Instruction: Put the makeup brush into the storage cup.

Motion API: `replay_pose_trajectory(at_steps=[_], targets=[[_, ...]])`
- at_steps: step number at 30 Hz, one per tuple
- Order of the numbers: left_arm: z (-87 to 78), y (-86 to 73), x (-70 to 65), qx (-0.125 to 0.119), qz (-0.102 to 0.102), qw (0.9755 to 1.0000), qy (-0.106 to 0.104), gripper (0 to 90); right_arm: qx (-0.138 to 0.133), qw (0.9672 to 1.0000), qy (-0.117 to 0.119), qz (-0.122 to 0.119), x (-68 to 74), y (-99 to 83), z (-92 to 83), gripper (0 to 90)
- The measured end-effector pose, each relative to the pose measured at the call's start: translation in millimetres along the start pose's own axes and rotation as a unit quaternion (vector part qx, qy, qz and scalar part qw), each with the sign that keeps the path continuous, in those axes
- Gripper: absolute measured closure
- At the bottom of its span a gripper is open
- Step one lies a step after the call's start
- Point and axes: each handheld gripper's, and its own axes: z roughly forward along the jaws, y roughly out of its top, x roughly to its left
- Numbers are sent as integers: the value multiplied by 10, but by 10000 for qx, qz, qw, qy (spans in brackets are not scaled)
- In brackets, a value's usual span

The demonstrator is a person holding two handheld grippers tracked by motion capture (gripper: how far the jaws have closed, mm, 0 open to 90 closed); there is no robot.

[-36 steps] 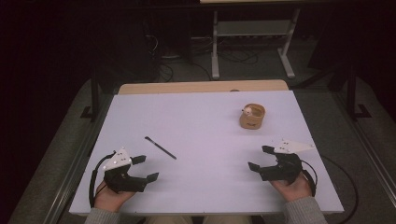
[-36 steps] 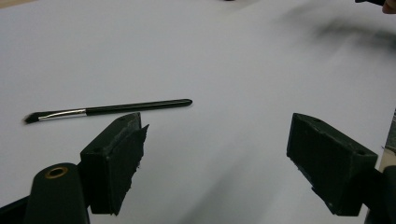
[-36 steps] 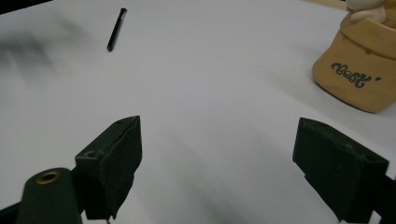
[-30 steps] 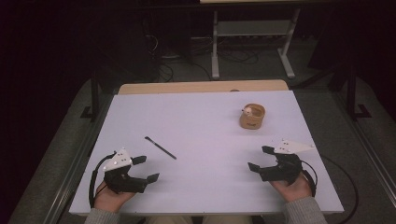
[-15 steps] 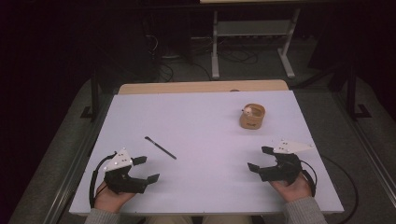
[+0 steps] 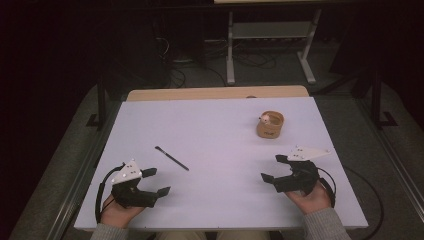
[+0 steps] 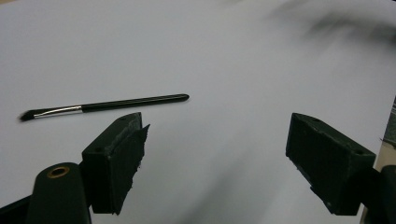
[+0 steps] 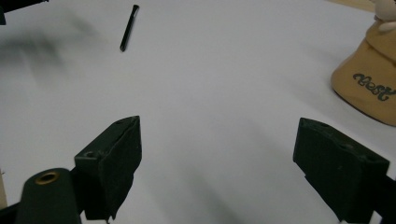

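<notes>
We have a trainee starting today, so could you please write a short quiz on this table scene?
1. True or false: the left tool is shut on the brush.
2. Which tool is nearer the tan pot: A left, B right?
3. Fill in: the brush lies flat on the white ____.

Key: 1 false, both tools are open and hold nothing; 2 B; 3 table.

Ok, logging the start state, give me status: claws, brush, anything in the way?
Left claw open, empty. Right claw open, empty. Brush flat on the table, just ahead of left claw, untouched. Tan pot stands far right; path clear.
</notes>
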Motion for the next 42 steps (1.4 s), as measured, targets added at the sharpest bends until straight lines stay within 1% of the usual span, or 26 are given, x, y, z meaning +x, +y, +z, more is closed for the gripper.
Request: replay_pose_trajectory(at_steps=[10, 16, 17, 20, 24, 26, 31, 42], targets=[[6, -16, 24, 19, -8, 10000, -20, 193, 145, 9998, 146, -84, 39, 236, 38, 144], [3, -14, 24, 8, 14, 10000, -15, 195, 228, 9992, 248, -229, 85, 413, 100, 144], [3, -16, 21, -7, -11, 10000, -15, 195, 242, 9990, 271, -260, 94, 443, 113, 144], [2, -18, 24, -4, -6, 10000, -12, 196, 323, 9984, 319, -346, 122, 525, 163, 144], [0, -18, 27, -13, -2, 10000, -5, 197, 393, 9976, 383, -425, 135, 597, 208, 144], [-5, -19, 30, -20, -8, 10000, 3, 199, 478, 9969, 439, -448, 157, 670, 254, 143], [-15, -21, 38, -29, -10, 10000, 9, 203, 528, 9957, 566, -511, 192, 792, 337, 144], [-8, -26, 39, 6, -1, 10000, 8, 207, 668, 9923, 785, -692, 303, 1091, 595, 145]])
